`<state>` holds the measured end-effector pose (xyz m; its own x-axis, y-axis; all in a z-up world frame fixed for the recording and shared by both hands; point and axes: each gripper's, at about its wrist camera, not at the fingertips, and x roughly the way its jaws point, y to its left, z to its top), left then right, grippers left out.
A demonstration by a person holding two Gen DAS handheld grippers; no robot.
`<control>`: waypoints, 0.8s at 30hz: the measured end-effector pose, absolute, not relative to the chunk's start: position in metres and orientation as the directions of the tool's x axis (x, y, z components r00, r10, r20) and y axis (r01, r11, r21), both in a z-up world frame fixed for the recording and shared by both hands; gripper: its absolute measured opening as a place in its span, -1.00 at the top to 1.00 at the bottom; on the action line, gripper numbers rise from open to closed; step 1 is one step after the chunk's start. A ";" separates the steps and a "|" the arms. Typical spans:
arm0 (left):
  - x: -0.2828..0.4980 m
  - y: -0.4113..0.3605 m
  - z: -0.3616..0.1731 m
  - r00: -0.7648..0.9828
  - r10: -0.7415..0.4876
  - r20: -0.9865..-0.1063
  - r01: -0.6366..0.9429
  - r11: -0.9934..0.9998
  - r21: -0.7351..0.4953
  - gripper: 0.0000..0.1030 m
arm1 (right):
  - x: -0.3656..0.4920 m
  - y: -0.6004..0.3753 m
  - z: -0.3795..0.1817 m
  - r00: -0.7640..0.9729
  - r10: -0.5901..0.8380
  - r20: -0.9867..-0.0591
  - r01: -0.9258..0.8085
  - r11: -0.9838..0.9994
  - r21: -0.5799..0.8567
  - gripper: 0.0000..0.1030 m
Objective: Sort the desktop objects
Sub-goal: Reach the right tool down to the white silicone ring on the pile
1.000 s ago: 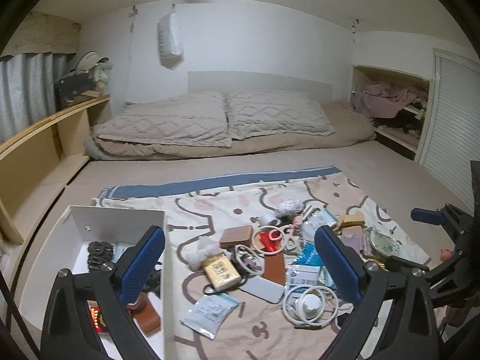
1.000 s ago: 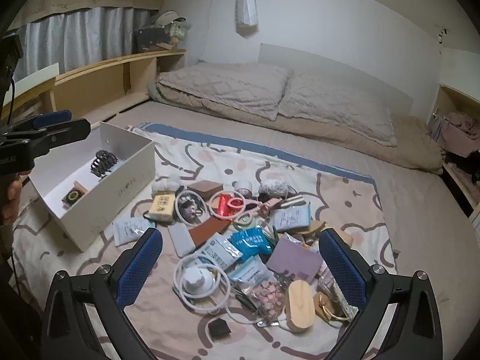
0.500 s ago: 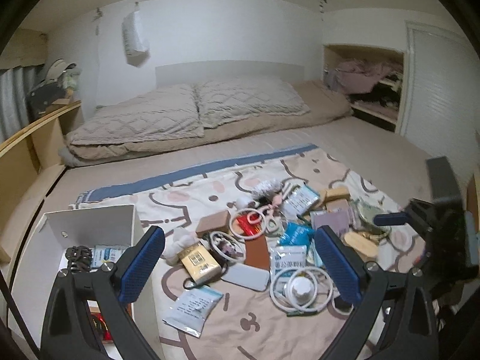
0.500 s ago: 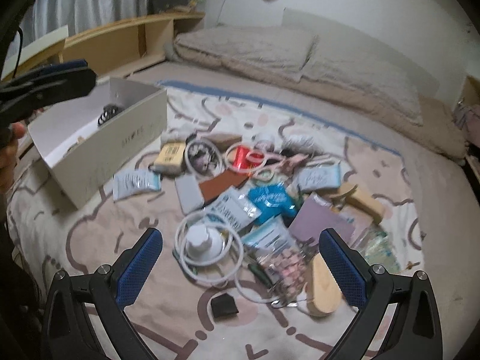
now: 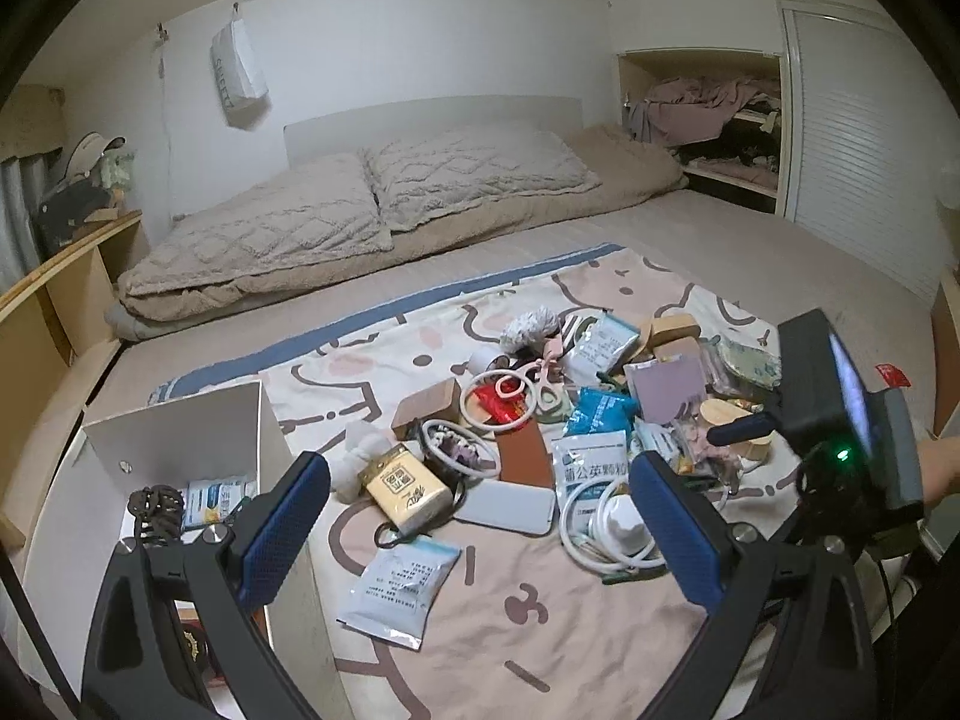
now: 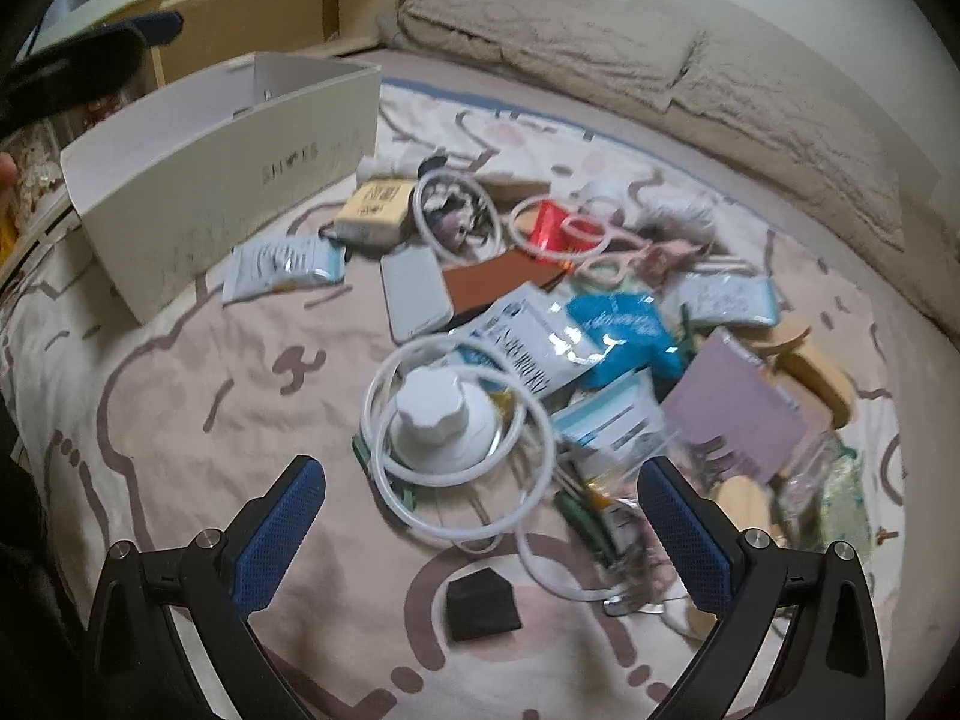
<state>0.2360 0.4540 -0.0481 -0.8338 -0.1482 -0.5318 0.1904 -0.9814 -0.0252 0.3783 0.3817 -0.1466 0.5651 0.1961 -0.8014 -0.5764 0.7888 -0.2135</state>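
Note:
A heap of small objects lies on a cartoon-print blanket [image 5: 528, 612]. It includes a white charger with a coiled cable [image 6: 435, 414], a grey power bank [image 6: 414, 291], a yellow packet [image 5: 408, 489], a white sachet [image 5: 396, 588], a blue packet [image 6: 624, 324], a red packet [image 5: 504, 405] and a black square piece [image 6: 483, 603]. A white box [image 6: 228, 180] at the left holds a black hair claw [image 5: 156, 507]. My left gripper [image 5: 478, 471] is open above the yellow packet and power bank. My right gripper [image 6: 480, 468] is open, low over the charger. Both are empty.
Two beige pillows [image 5: 372, 204] and a folded duvet lie at the head of the bed. A wooden shelf [image 5: 54, 276] runs along the left. An open closet [image 5: 714, 120] is at the right. The right gripper's black housing [image 5: 840, 420] shows at the pile's right edge.
The right gripper has dropped and moved forward toward the pile, so the charger now sits just beyond its fingers. The left gripper has shifted right from over the box toward the pile.

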 end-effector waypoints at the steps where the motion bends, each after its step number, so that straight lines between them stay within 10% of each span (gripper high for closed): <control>1: 0.236 0.453 -0.049 -0.833 -0.149 -0.532 0.192 -0.981 -0.027 -0.96 | 0.380 0.384 -0.151 0.560 0.188 -0.807 -0.577 0.788 -0.217 -1.00; 19: 0.226 0.449 -0.070 -0.805 -0.135 -0.577 0.200 -0.979 -0.050 -0.96 | 0.400 0.398 -0.181 0.546 0.070 -0.835 -0.538 0.793 -0.285 -1.00; 24: 0.224 0.446 -0.074 -0.794 -0.146 -0.590 0.218 -0.975 -0.051 -0.96 | 0.396 0.400 -0.179 0.521 0.104 -0.847 -0.558 0.793 -0.246 -0.65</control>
<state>0.2244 0.4463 -0.0735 -0.7943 -0.1463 -0.5897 0.2176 -0.9747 -0.0513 0.3965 0.3996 -0.1786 0.5207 0.1040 -0.8474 -0.5579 0.7928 -0.2456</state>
